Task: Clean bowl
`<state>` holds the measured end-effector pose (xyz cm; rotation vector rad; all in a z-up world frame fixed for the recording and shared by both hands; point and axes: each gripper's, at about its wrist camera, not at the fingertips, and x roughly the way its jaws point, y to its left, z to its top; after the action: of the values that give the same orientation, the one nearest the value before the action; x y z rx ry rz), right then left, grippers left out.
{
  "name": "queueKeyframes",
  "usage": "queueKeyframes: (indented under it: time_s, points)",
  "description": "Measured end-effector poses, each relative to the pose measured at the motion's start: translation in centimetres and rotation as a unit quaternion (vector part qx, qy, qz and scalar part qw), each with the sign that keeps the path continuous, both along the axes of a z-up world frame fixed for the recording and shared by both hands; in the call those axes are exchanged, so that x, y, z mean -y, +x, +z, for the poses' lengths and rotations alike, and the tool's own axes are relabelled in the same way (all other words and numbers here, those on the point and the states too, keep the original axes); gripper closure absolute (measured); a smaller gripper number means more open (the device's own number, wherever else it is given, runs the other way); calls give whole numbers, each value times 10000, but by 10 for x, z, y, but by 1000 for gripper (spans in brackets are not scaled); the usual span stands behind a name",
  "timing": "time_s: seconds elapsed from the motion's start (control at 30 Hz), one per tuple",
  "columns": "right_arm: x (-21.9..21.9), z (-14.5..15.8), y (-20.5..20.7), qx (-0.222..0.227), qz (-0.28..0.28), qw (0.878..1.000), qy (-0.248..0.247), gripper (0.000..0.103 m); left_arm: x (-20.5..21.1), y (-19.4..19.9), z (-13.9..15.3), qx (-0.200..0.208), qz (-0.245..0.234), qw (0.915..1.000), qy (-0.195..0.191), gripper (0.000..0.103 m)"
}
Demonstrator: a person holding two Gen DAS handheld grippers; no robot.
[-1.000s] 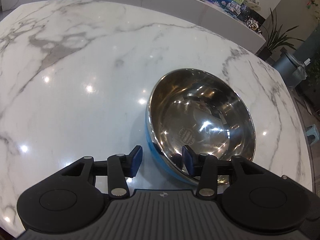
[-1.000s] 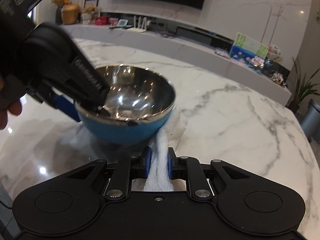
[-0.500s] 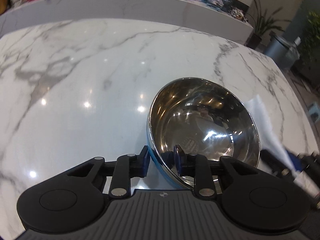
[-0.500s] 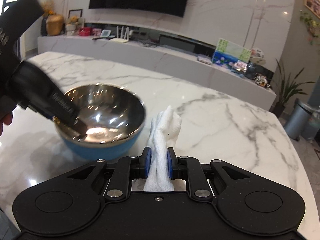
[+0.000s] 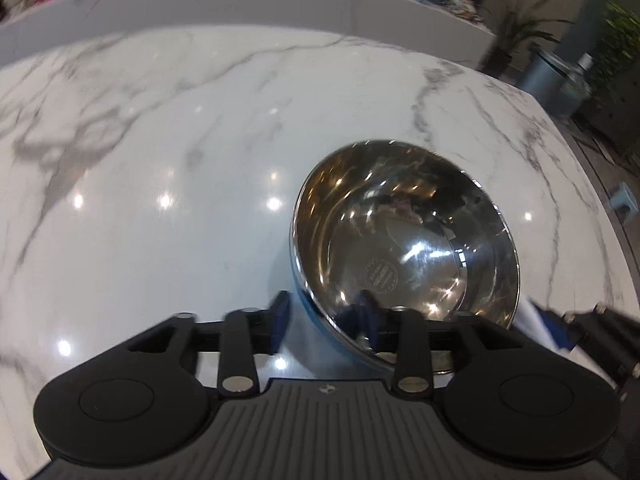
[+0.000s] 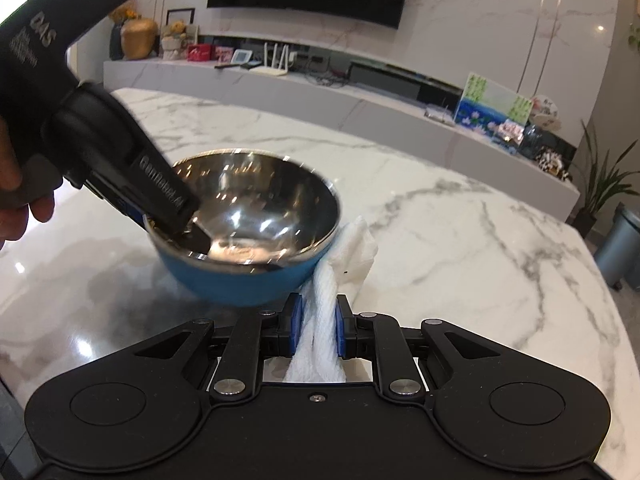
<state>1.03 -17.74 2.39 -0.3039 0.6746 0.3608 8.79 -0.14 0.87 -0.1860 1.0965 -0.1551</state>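
Note:
A steel bowl [image 5: 404, 248] with a blue outside stands on the white marble table [image 5: 160, 160]; it also shows in the right wrist view [image 6: 256, 216]. My left gripper [image 5: 322, 326] straddles the bowl's near rim, one finger outside, one inside, jaws parted wider than the wall. In the right wrist view it [image 6: 176, 220] comes in from the left. My right gripper [image 6: 316, 324] is shut on a twisted white cloth [image 6: 324, 320] whose free end lies against the bowl's right side. The right gripper shows at the lower right of the left wrist view [image 5: 580, 324].
The marble table's edge [image 6: 600, 280] curves round on the right. Beyond it stand a grey bin [image 6: 620, 248] and a potted plant [image 6: 600, 184]. A long white sideboard [image 6: 320, 96] with ornaments runs behind the table.
My left jaws, narrowed on the bowl's rim half a second ago, have spread apart. My right gripper with the cloth has moved closer to the bowl's right side.

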Motion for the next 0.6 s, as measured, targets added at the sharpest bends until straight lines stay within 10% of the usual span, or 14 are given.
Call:
queueKeyframes:
  time_s: [0.6]
  points:
    - [-13,-4,-12,-51,379,9992,-84,90,-14,-6,-2,-172,385,9983,-401,66]
